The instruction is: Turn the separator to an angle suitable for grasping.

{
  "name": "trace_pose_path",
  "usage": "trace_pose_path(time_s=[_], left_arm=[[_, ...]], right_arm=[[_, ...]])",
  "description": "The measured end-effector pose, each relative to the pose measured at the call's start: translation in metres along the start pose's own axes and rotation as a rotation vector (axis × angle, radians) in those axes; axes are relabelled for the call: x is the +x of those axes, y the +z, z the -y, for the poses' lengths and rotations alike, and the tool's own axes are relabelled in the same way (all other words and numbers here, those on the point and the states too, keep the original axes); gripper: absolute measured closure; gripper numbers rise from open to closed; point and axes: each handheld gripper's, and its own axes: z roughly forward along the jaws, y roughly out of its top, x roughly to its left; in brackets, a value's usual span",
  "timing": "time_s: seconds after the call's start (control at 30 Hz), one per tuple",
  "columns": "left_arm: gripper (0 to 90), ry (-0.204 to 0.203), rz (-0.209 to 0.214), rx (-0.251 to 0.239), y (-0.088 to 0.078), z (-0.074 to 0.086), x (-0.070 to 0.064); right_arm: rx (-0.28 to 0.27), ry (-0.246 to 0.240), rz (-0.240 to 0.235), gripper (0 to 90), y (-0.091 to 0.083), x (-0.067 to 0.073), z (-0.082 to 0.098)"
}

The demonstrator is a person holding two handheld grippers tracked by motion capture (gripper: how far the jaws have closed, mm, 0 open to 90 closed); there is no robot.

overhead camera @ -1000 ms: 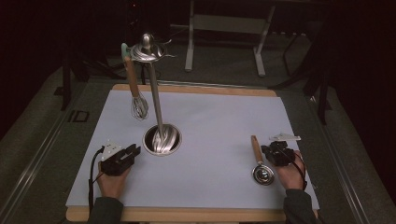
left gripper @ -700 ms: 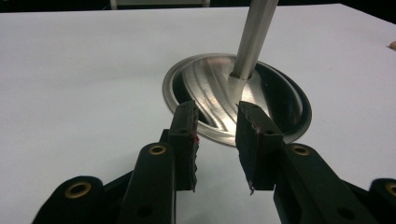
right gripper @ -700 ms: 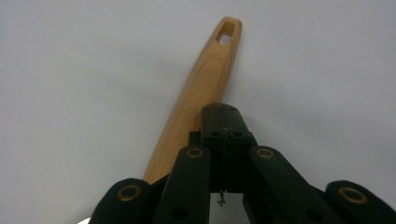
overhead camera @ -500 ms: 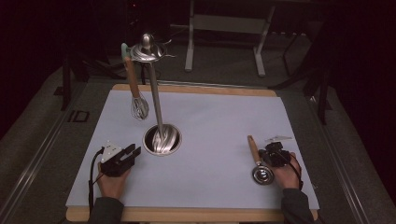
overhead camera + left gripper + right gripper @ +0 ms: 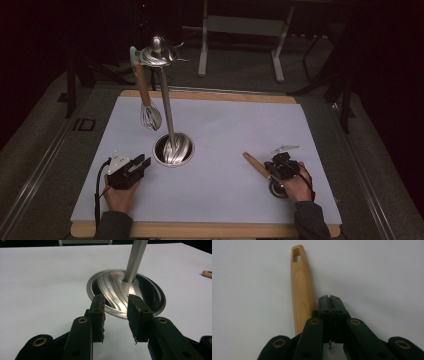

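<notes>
A metal stand rises from its round base (image 5: pixel 173 150) (image 5: pixel 140 293) on the white mat, and a wooden-handled whisk (image 5: pixel 144 92) hangs from its top ring (image 5: pixel 159 54). My left gripper (image 5: pixel 134 167) (image 5: pixel 116 301) rests on the mat just left of the base and points at it. It is open; its jaws have just been opening, with nothing between them. My right gripper (image 5: pixel 279 167) (image 5: pixel 331 298) is shut at the right. A wooden-handled utensil (image 5: pixel 256 166) (image 5: pixel 302 295) lies flat against its left side, outside the jaws. Its round head (image 5: pixel 277 190) is by my right hand.
The white mat (image 5: pixel 235 125) lies on a wooden board (image 5: pixel 210 231) with grey floor around it. A metal frame's legs (image 5: pixel 240 45) stand beyond the far edge. The utensil's handle tip (image 5: pixel 207 273) appears at the right edge of the left gripper view.
My right gripper has slid a little to the left, and the wooden handle beside it has swung left with it. The left hand has stayed put.
</notes>
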Motion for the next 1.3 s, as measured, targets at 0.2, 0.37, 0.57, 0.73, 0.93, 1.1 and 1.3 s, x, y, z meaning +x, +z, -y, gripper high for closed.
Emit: trace_pose_path(time_s=[0.2, 0.37, 0.57, 0.73, 0.93, 1.1, 1.3], left_arm=[[67.5, 0.003, -0.001, 0.004, 0.000, 0.000, 0.000], [67.4, 0.005, -0.003, 0.006, 0.001, 0.000, 0.000], [67.2, 0.005, -0.004, 0.008, 0.001, 0.000, -0.001], [67.0, 0.003, -0.004, 0.008, 0.001, 0.000, -0.001], [66.8, 0.004, -0.005, 0.009, 0.001, 0.000, -0.001], [66.7, 0.004, -0.006, 0.009, 0.001, 0.000, -0.001], [66.0, 0.005, -0.008, 0.011, 0.001, -0.001, -0.001]], right_arm=[[-0.012, 0.016, -0.023, 80.1, -0.012, -0.001, -0.005], [0.027, 0.016, -0.094, 73.9, -0.023, -0.004, -0.009], [0.102, 0.027, -0.161, 70.2, -0.023, -0.008, -0.005], [0.155, 0.051, -0.203, 69.3, -0.018, -0.011, -0.003], [0.209, 0.051, -0.229, 67.9, -0.015, -0.007, -0.006], [0.260, 0.041, -0.241, 67.0, -0.011, -0.004, -0.011], [0.340, 0.038, -0.263, 65.9, -0.004, -0.002, -0.016]])
